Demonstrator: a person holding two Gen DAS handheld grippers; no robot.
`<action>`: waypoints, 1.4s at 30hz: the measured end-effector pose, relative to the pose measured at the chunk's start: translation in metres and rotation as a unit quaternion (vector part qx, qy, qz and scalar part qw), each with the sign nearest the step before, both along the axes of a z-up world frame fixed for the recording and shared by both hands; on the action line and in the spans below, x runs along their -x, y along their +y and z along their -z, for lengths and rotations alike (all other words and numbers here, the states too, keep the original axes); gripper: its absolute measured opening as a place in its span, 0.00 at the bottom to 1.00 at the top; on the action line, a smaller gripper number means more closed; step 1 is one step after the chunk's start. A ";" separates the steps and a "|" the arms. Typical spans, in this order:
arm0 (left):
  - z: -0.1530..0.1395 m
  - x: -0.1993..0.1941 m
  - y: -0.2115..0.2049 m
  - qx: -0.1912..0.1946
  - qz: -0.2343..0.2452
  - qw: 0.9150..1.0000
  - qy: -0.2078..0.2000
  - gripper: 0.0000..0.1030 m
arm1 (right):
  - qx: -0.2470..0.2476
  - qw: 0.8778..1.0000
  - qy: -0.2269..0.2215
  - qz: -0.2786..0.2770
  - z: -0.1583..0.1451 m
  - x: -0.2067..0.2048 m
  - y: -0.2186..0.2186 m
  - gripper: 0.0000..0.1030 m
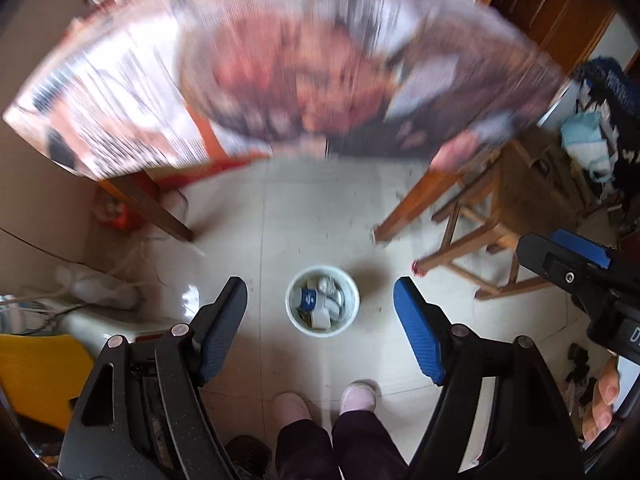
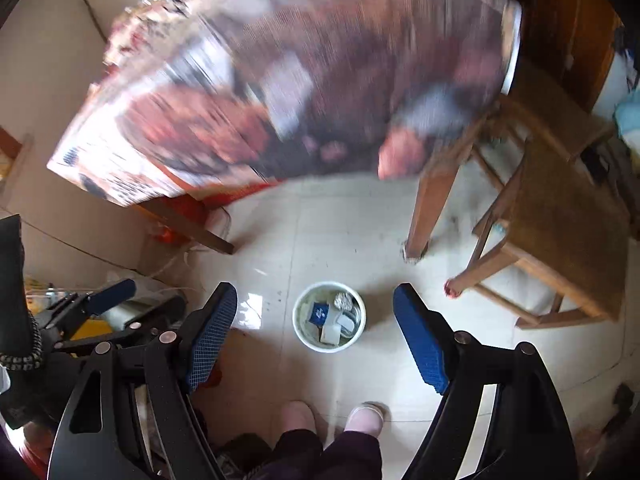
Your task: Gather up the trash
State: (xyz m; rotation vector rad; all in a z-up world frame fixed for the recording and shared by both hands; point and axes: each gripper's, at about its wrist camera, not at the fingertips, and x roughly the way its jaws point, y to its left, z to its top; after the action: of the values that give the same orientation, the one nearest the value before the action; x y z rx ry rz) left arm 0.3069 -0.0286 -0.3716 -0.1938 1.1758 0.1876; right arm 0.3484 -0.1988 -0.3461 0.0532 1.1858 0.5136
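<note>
- One round white bin stands on the pale glossy tiled floor, holding a blue-labelled packet, crumpled foil and white scraps.
- Two grippers: the left gripper and the right gripper each gape, with nothing between their textured blue pads.
- One table with a blurred printed cover; one wooden stool; two pink slippers.

Little here can be read. On the right gripper's black body, at the right edge of the left wrist view, stands a white mark cut off by the frame, seemingly a "D". The printed table covering across the upper frame carries lines of text blurred past reading. A blue packet in the white bin bears an illegible white logo.
</note>
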 end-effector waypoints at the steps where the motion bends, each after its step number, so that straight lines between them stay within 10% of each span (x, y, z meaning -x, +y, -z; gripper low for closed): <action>1: -0.019 0.004 0.000 -0.001 -0.003 1.000 -0.010 0.73 | -0.003 1.000 -0.010 -0.003 -0.017 0.002 -0.003 0.76; 11: -0.234 0.089 -0.018 -0.029 -0.013 0.982 -0.186 0.73 | -0.046 0.989 -0.143 -0.016 -0.194 0.066 -0.034 0.75; 19: -0.330 0.196 -0.023 -0.048 0.016 0.956 -0.288 0.73 | -0.070 0.965 -0.253 -0.001 -0.291 0.170 -0.042 0.75; 29: -0.367 0.316 -0.026 -0.038 0.014 0.944 -0.328 0.87 | -0.067 0.954 -0.292 -0.002 -0.317 0.264 -0.039 0.80; 42: -0.376 0.359 -0.023 -0.045 0.024 0.937 -0.345 0.89 | -0.058 0.946 -0.318 0.005 -0.332 0.312 -0.041 0.86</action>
State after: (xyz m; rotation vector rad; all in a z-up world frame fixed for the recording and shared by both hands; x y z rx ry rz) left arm -0.0524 -0.0513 0.0044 -0.1311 0.4700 0.1137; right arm 0.0369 -0.2401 -0.0146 -0.0062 0.5228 0.5368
